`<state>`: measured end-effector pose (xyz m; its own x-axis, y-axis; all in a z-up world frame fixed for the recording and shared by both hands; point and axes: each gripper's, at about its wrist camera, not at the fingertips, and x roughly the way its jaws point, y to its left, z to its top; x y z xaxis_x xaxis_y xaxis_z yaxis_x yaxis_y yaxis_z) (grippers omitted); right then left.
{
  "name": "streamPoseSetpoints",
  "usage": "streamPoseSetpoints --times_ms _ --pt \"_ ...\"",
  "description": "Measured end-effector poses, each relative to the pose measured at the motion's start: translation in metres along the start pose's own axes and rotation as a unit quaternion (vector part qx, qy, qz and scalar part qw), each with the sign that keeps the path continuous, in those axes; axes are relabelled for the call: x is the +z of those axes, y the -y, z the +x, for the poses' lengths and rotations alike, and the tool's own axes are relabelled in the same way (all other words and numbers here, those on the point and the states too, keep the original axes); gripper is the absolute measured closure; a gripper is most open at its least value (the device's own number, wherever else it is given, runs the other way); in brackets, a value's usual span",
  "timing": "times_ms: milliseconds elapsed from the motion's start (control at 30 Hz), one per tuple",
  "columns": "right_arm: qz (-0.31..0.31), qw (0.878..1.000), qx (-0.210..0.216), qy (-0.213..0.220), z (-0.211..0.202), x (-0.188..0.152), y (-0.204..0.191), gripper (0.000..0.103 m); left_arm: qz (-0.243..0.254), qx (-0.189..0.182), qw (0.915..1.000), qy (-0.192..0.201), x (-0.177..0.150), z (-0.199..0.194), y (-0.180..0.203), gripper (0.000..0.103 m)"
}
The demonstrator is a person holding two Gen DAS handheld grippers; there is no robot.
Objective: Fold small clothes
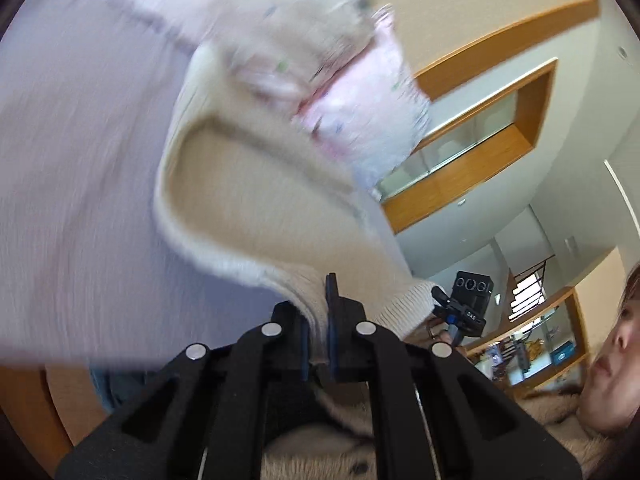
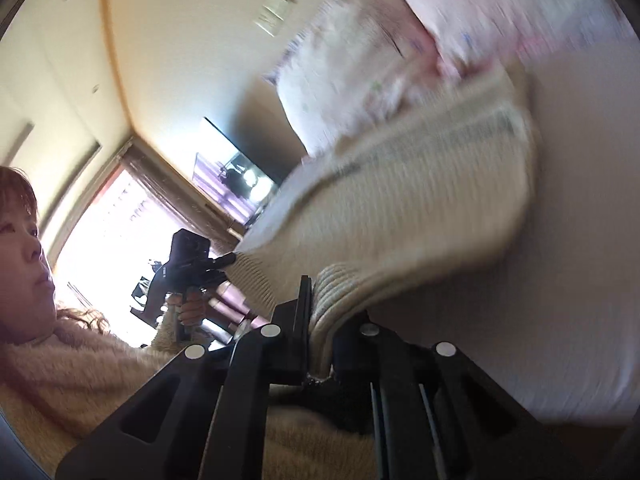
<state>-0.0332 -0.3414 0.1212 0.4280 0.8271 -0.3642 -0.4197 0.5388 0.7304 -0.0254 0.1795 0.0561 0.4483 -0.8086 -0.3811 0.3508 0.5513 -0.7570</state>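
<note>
Two hand-held grippers, and we've got both clamped on the same cream ribbed knit. The left hand-held gripper pinches its hem at 6 o'clock in its own view, and the right hand-held gripper bites a bunched ribbed edge. The knit hangs lifted between them, blurry, with a pale pink printed garment beyond it around 1 o'clock.

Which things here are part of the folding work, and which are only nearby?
Part of the job:
- cream knit garment, gripped at its ribbed edge
- left gripper
- right gripper

Only nearby:
- pink printed cloth
- pale sheet
- television
</note>
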Motion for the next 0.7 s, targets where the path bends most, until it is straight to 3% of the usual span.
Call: streamPoseSetpoints --times_ms 133,233,300,400,433,467,500,533,567,633,700 --pt "-0.017 0.996 -0.024 0.086 0.026 0.095 0.017 0.094 0.009 0.018 0.9975 0.068 0.085 0.026 0.007 0.097" --pt "0.052 0.986 -0.089 0.128 0.061 0.146 0.07 0.094 -0.023 0.06 0.9919 0.109 0.15 0.069 -0.016 0.097" --pt "0.104 0.975 -0.15 0.13 0.083 0.162 0.111 0.094 -0.057 0.104 0.9855 0.122 0.184 0.105 -0.043 0.097" --pt "0.168 0.949 -0.25 0.092 0.114 0.168 0.164 0.092 -0.096 0.14 0.9808 0.096 0.208 0.143 -0.081 0.096" --pt "0.196 0.94 -0.27 0.071 0.123 0.166 0.179 0.081 -0.108 0.144 0.9798 0.087 0.208 0.149 -0.088 0.091" --pt "0.211 0.935 -0.276 0.068 0.122 0.16 0.184 0.072 -0.115 0.143 0.9792 0.085 0.206 0.15 -0.091 0.078" --pt "0.214 0.934 -0.275 0.081 0.118 0.157 0.187 0.046 -0.114 0.135 0.9804 0.087 0.203 0.147 -0.092 0.066" --pt "0.205 0.935 -0.269 0.104 0.112 0.155 0.185 0.019 -0.108 0.133 0.9809 0.092 0.201 0.142 -0.091 0.04" --pt "0.195 0.935 -0.268 0.126 0.102 0.148 0.18 0.011 -0.096 0.137 0.9801 0.107 0.198 0.131 -0.086 0.022" --pt "0.184 0.934 -0.265 0.154 0.088 0.145 0.171 0.006 -0.077 0.142 0.9785 0.127 0.189 0.106 -0.079 0.015" --pt "0.166 0.937 -0.25 0.181 0.074 0.145 0.162 0.002 -0.069 0.156 0.9778 0.121 0.187 0.09 -0.08 0.015"
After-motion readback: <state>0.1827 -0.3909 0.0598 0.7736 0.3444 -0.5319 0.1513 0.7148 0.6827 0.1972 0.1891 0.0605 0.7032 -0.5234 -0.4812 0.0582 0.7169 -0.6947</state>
